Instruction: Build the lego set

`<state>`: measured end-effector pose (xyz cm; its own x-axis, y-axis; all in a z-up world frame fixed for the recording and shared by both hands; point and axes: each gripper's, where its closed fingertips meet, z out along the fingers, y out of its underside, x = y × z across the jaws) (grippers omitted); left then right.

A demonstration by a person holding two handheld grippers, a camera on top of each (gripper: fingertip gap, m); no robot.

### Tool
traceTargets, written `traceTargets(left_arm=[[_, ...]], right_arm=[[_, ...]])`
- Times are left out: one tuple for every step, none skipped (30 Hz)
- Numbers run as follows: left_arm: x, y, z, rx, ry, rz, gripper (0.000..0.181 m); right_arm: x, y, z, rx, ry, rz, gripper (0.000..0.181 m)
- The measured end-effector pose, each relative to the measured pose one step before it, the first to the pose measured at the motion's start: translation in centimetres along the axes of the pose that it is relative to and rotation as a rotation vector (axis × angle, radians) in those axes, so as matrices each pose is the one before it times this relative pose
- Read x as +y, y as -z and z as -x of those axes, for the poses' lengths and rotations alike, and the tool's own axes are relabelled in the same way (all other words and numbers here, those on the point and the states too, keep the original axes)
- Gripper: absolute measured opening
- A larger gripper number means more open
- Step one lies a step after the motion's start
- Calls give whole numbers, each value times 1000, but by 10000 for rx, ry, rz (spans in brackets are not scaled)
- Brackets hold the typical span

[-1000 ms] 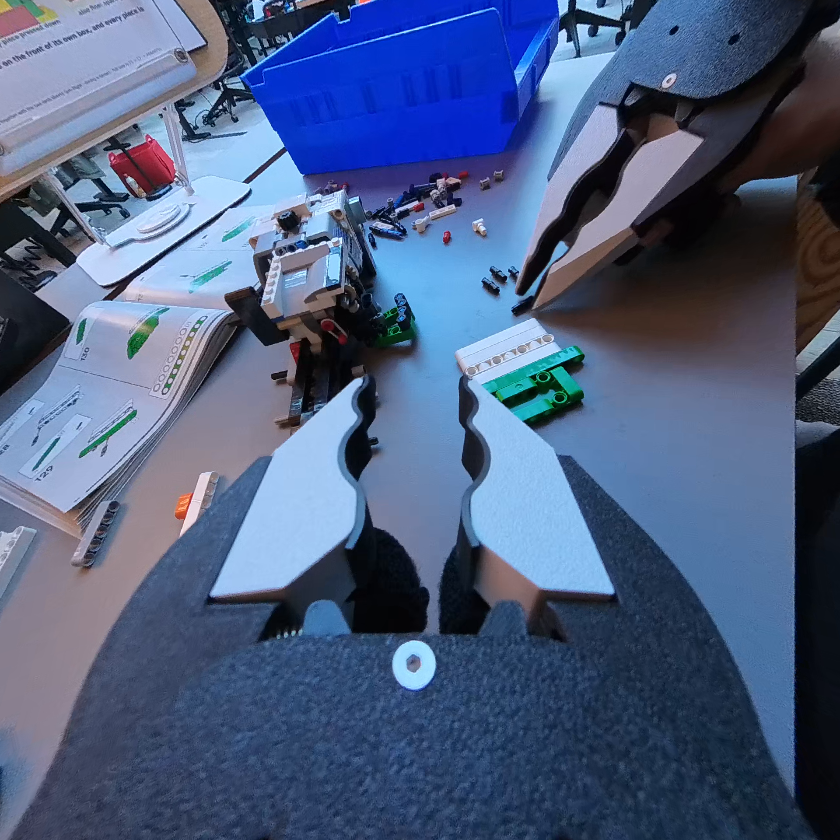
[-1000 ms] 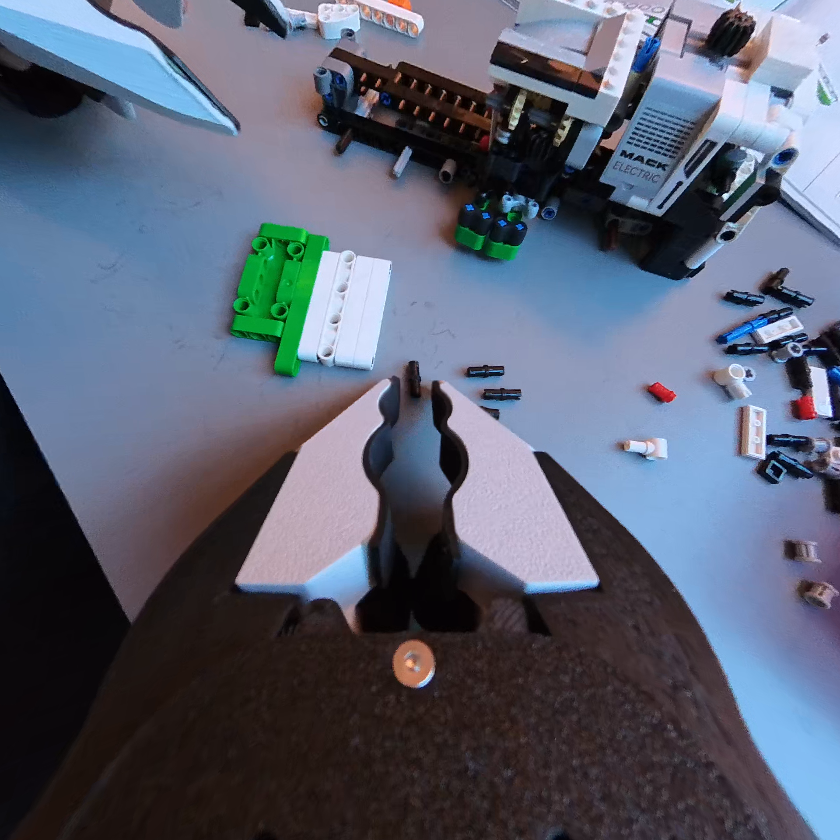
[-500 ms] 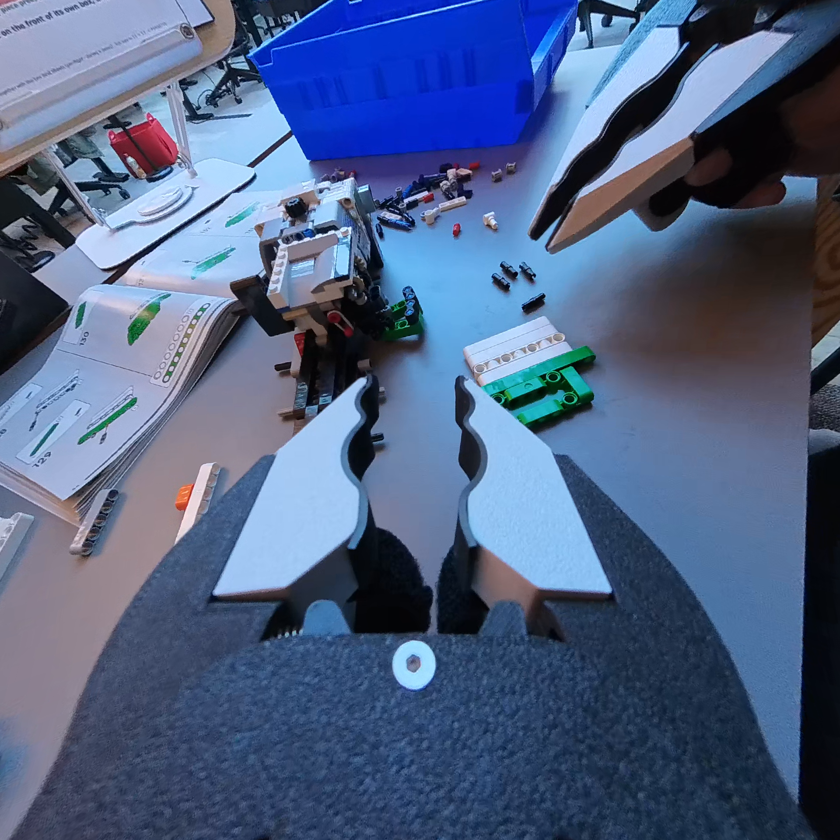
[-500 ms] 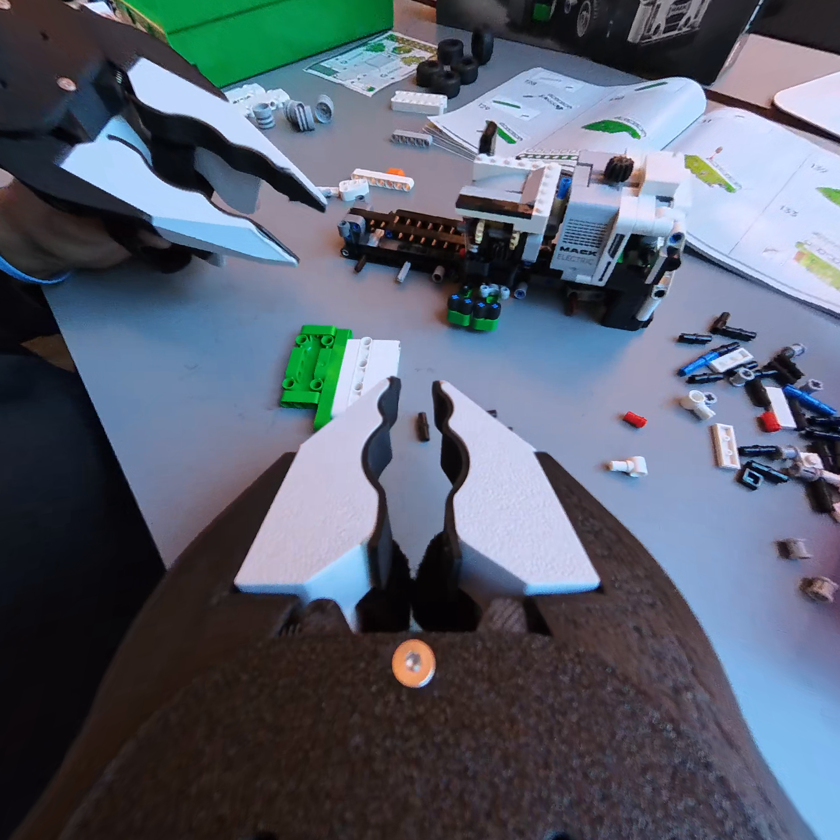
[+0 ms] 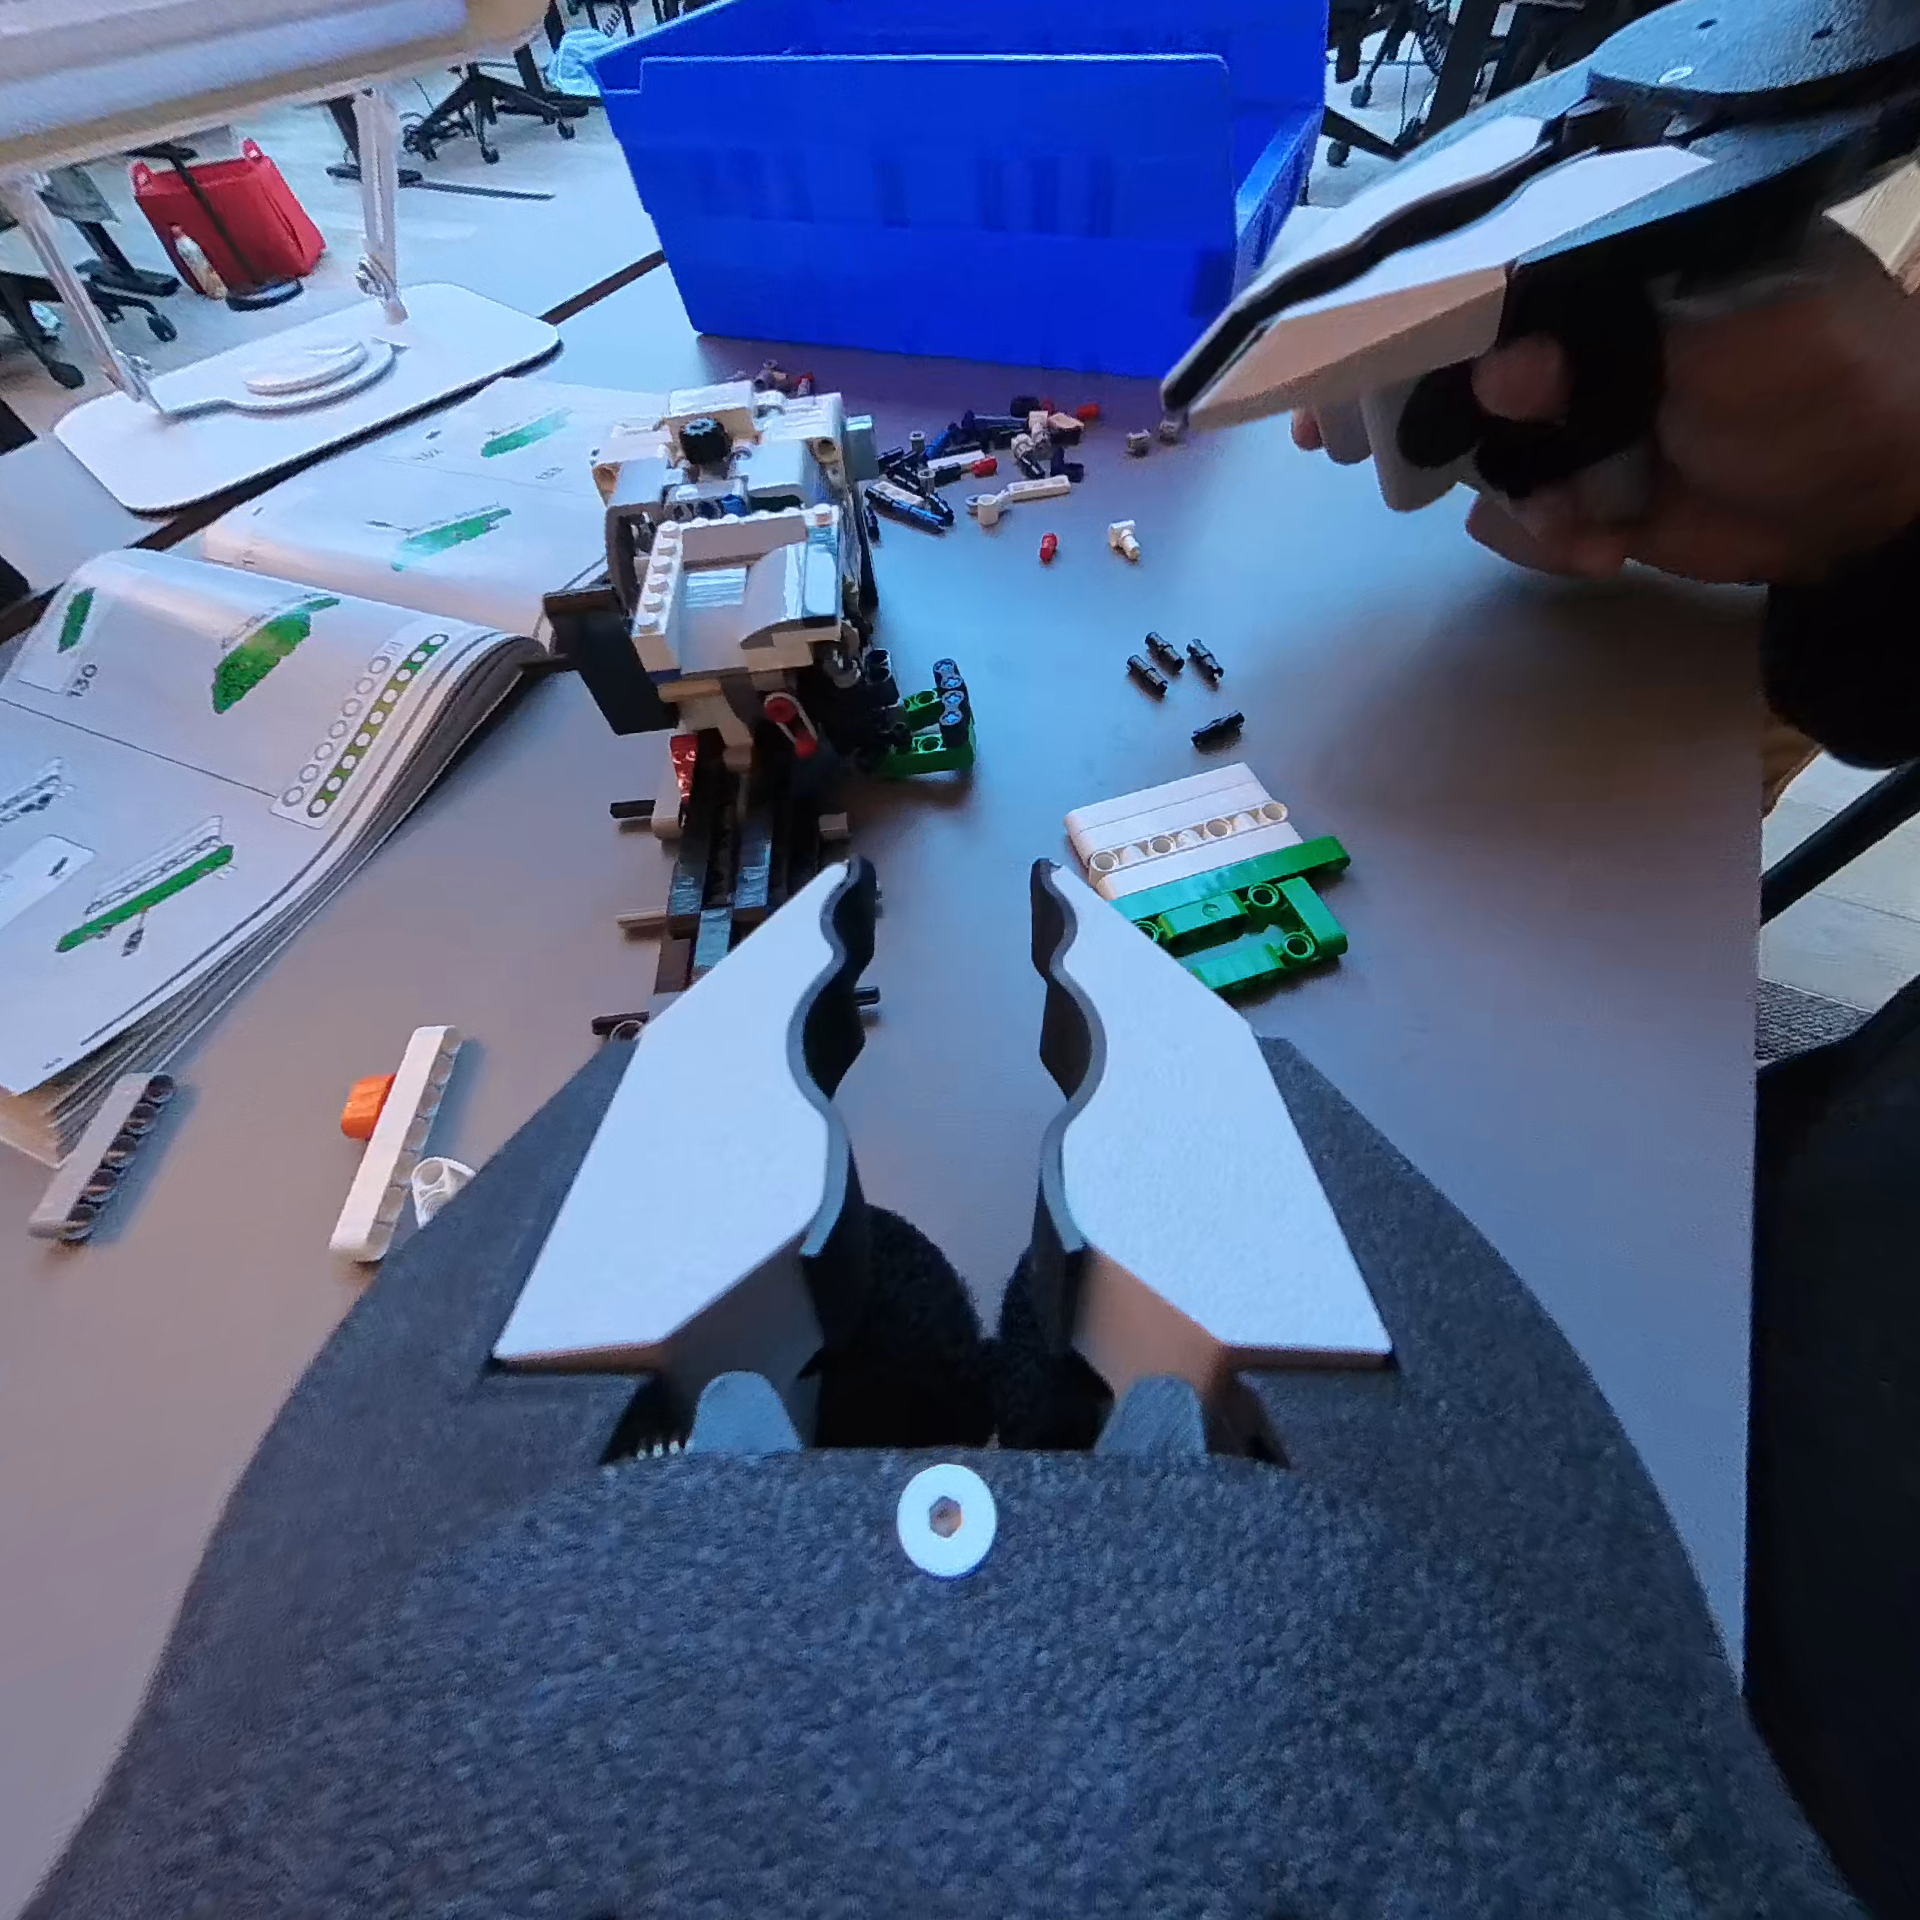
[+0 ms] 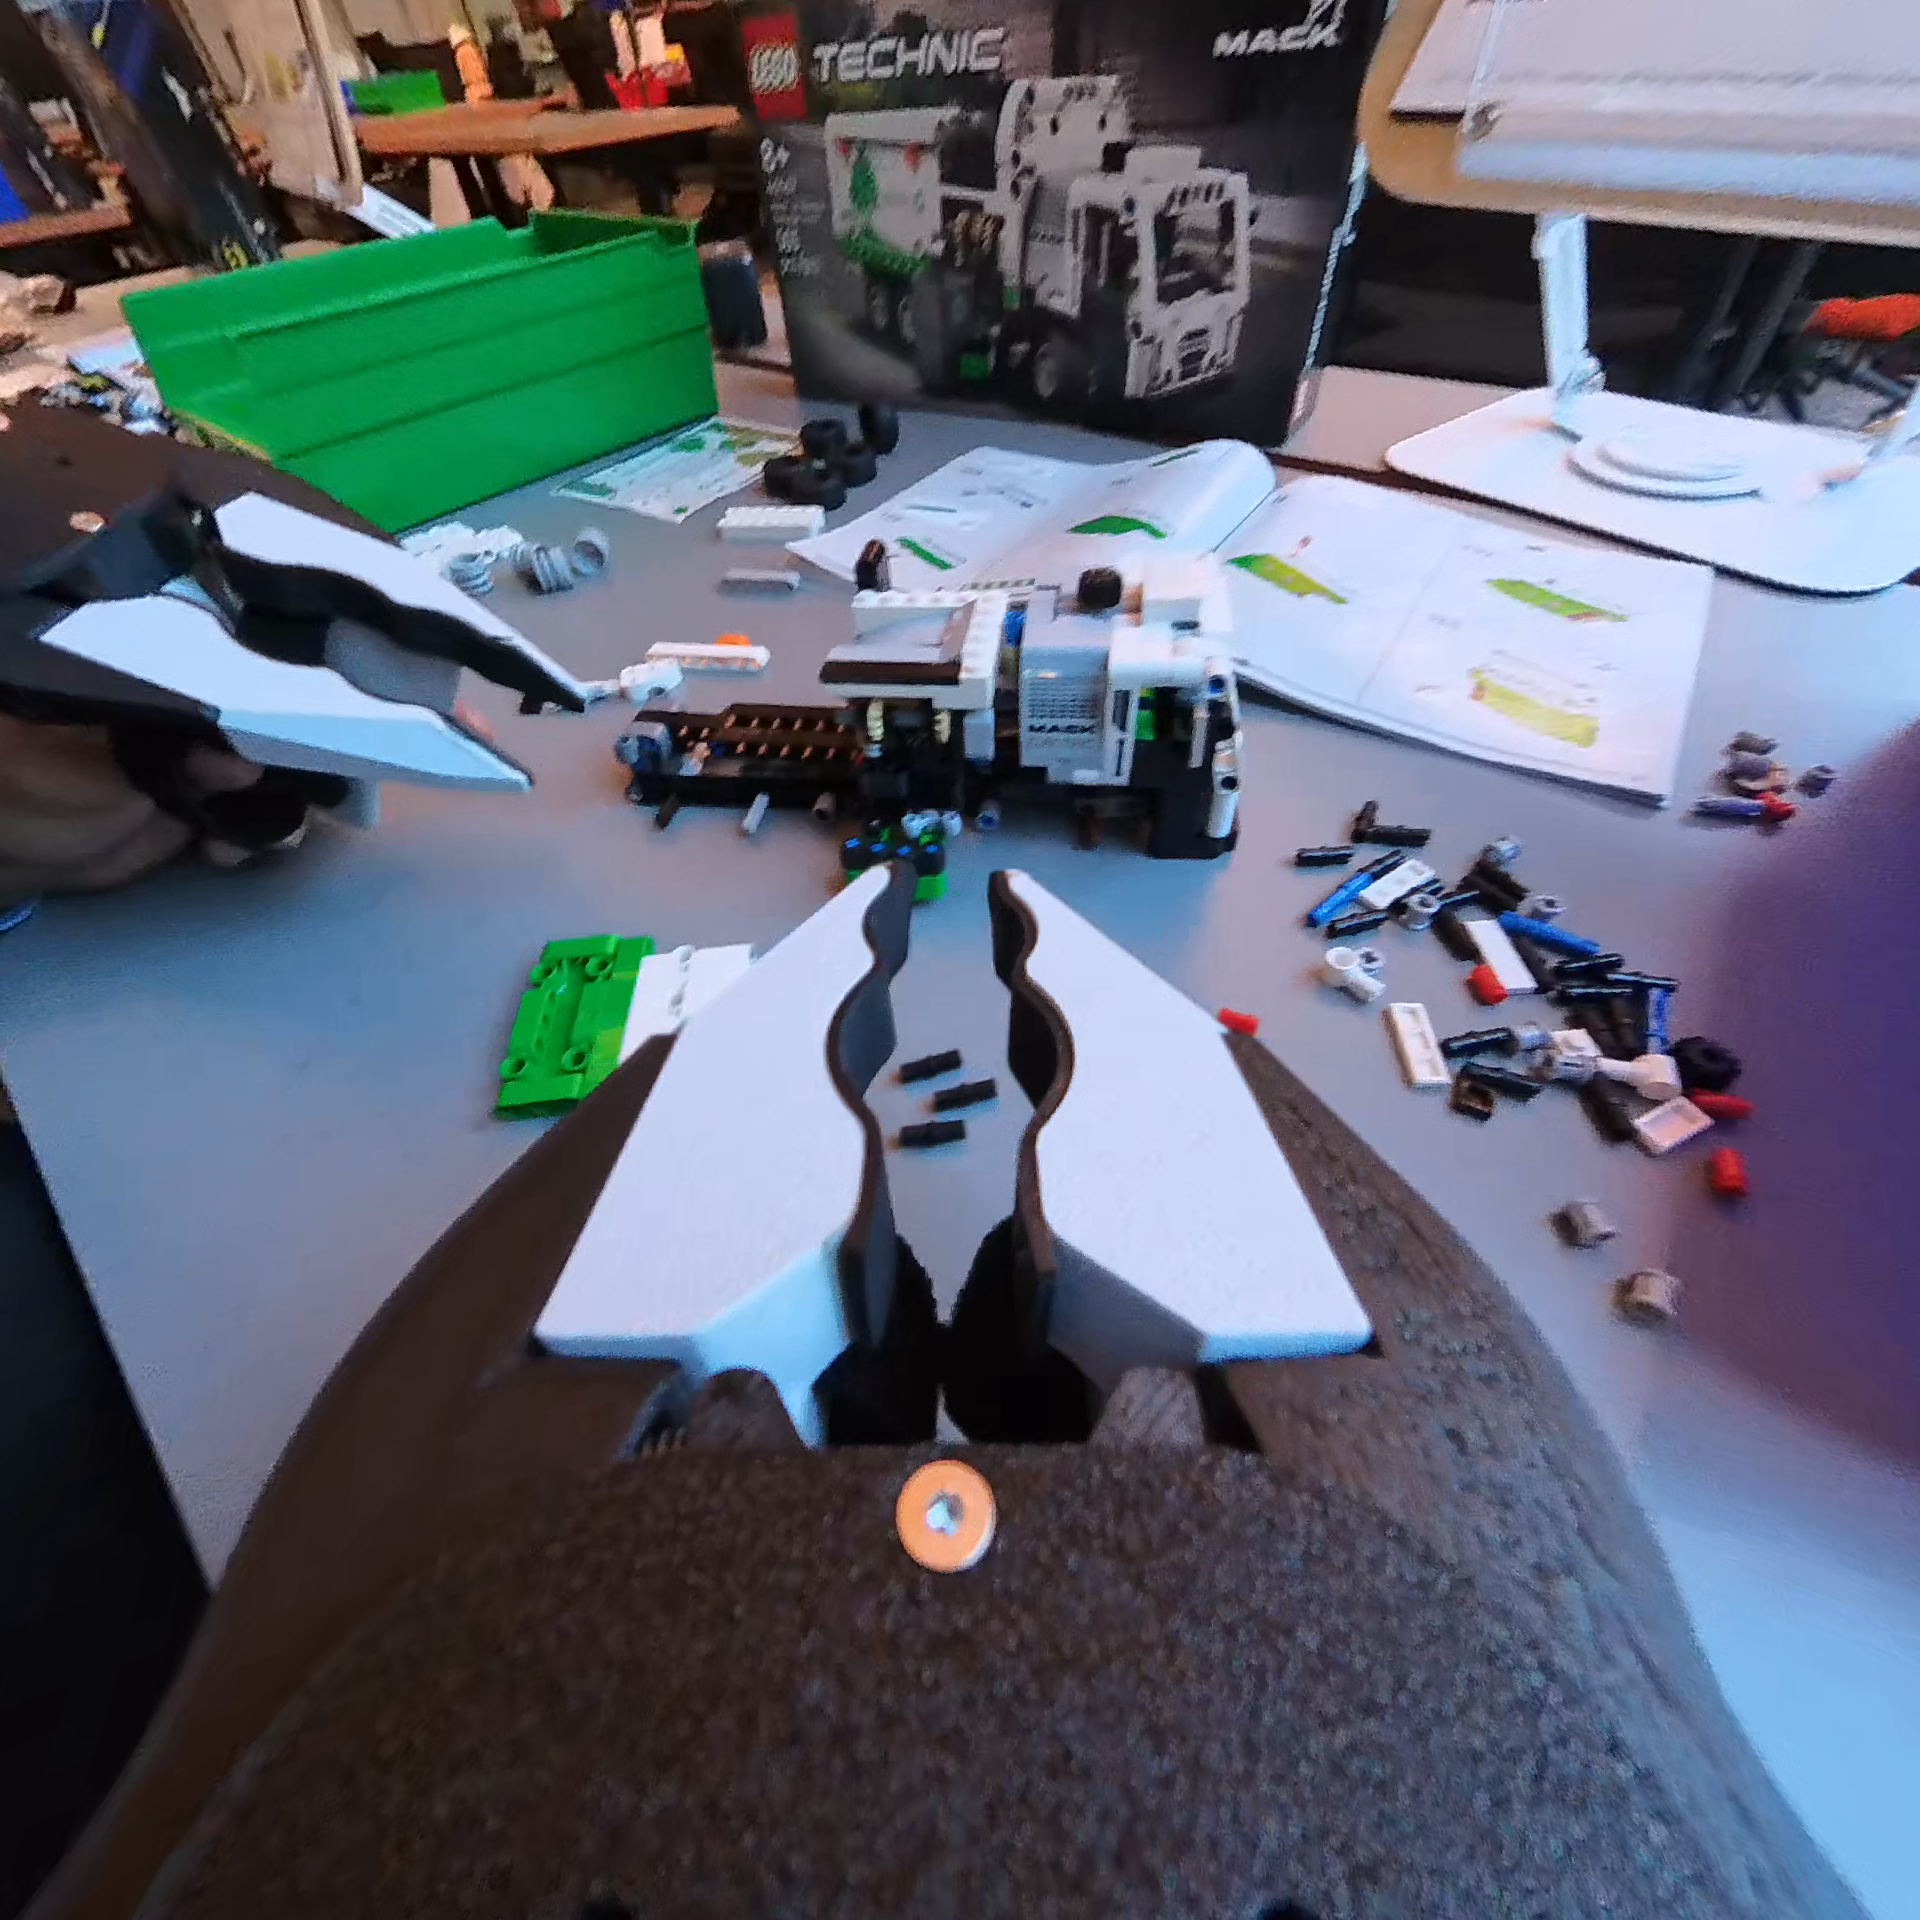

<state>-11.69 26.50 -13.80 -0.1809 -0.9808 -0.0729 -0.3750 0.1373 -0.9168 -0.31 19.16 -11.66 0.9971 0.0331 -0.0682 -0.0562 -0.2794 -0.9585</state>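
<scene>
Grey table [image 5: 1507,1143], office chairs [image 5: 488,94] behind

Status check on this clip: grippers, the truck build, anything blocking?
Left gripper open, empty. Right gripper open, empty, above the black pins. Truck build part-built on table. Nothing blocking.

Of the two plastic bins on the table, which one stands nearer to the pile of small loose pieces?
The blue bin. The loose pieces lie just in front of its wall, while the green bin stands on the other side of the truck model.
</scene>
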Motion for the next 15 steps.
traceTargets(left_arm=[[58, -41, 45, 3, 47, 43, 29], [60, -58, 11, 5, 13, 56, 29], [67, -50, -6, 3, -7, 53, 30], [57, -49, -9, -1, -11, 44, 30], [48, -45, -8, -3, -8, 44, 30], [58, -47, -9, 4, -7, 44, 31], [50, -42, -12, 5, -5, 45, 31], [58, -53, -1, 4, -3, 46, 31], [61, -59, -10, 3, 1, 52, 31], [65, -49, -25, 22, -4, 52, 31], [50, -44, -41, 22, -14, 38, 31], [31, -25, -38, 14, -23, 23, 31], [11, -14, -49, 9, -31, 11, 32], [-7, 6, -38, -4, -41, -3, 32], [-14, 14, -42, -12, -53, -12, 32]], right_arm=[[-224, 38, -365, 121, -11, -165, 14], [-205, 35, -316, 115, -2, -159, 14], [-199, 27, -244, 82, 16, -152, 14], [-189, 39, -170, 61, 36, -157, 14], [-174, 41, -141, 63, 46, -161, 14], [-112, 23, -98, 53, 30, -125, 13], [-28, -3, -76, 43, 4, -62, 13], [24, -13, -58, 41, 16, 12, 13], [26, -14, -7, 33, 58, 20, 13], [18, -18, 52, 1, 54, 15, 13], [16, -10, 39, 10, 52, 12, 13], [24, -15, 81, -30, 44, 19, 13], [20, -5, 111, -70, 23, 8, 13], [-41, 31, 34, -44, -18, -28, 13], [-59, 52, -53, -15, -66, -52, 13]])
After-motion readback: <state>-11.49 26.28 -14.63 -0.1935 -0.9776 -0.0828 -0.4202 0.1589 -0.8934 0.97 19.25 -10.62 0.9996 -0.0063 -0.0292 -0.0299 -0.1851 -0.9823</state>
